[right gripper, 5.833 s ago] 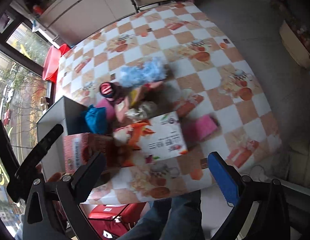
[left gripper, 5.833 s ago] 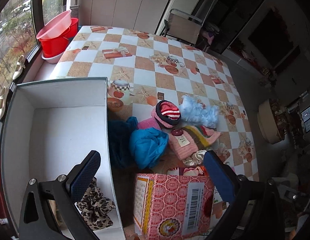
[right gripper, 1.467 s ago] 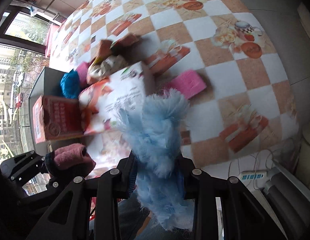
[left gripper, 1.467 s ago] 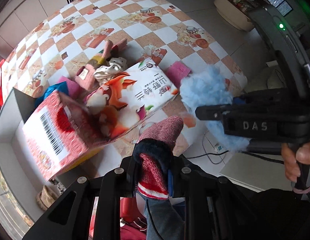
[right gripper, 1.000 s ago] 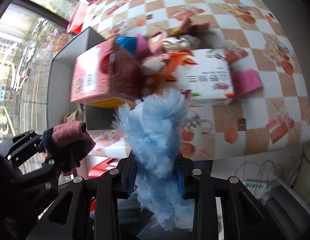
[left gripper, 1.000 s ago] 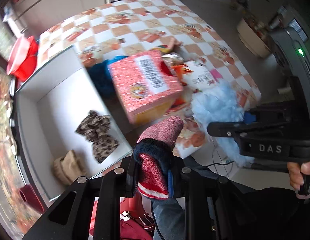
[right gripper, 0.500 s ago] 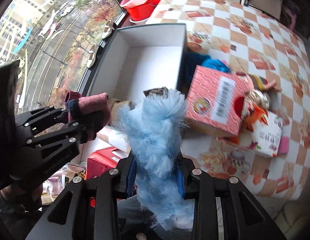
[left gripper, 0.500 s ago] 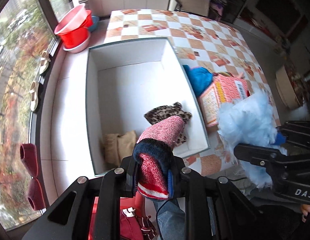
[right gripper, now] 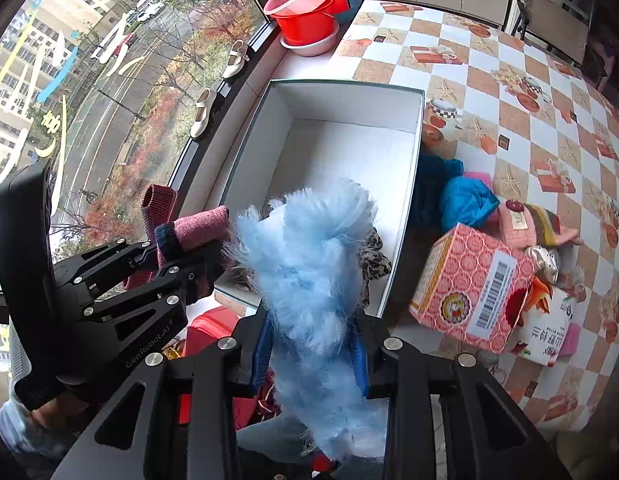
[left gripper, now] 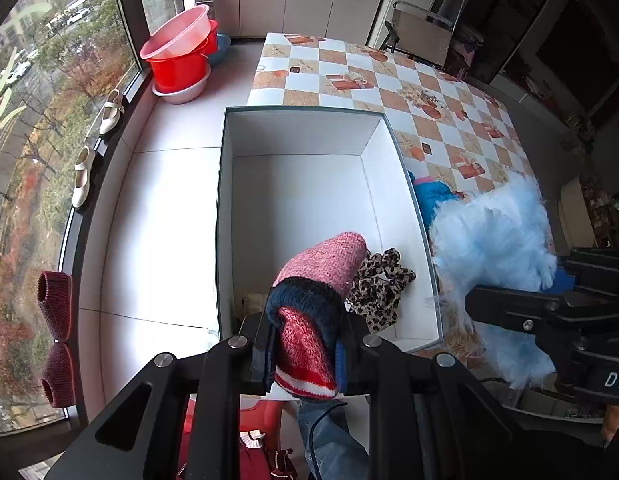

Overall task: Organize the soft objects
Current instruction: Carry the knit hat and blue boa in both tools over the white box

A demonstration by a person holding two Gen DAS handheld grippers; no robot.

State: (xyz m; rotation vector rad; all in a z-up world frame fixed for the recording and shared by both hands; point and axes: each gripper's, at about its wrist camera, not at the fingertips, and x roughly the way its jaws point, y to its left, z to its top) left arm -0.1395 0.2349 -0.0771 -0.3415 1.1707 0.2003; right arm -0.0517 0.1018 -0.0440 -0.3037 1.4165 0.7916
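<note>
My left gripper (left gripper: 305, 344) is shut on a pink knitted hat (left gripper: 323, 280) with a navy and red band, held above the near end of the white box (left gripper: 305, 116). My right gripper (right gripper: 311, 344) is shut on a fluffy light-blue item (right gripper: 305, 256), hanging over the box's near right corner. That same fluffy item (left gripper: 493, 240) shows at the right of the left wrist view. Inside the box lie a leopard-print cloth (left gripper: 379, 286) and a beige item (left gripper: 251, 300), mostly hidden behind the hat. On the checkered table (right gripper: 509, 80) beside the box lie a blue cloth (right gripper: 465, 200) and a pink striped knit (right gripper: 525, 224).
A pink patterned carton (right gripper: 469, 292) and a white printed box (right gripper: 549, 324) stand on the table to the right. Red basins (left gripper: 177, 56) are stacked on the white sill, with white shoes (left gripper: 109, 112) along the window. A person's jeans (left gripper: 329, 440) show below.
Both grippers have swung, with the hat and the fluffy item still held, from over the table and cartons to above the near end of the white box.
</note>
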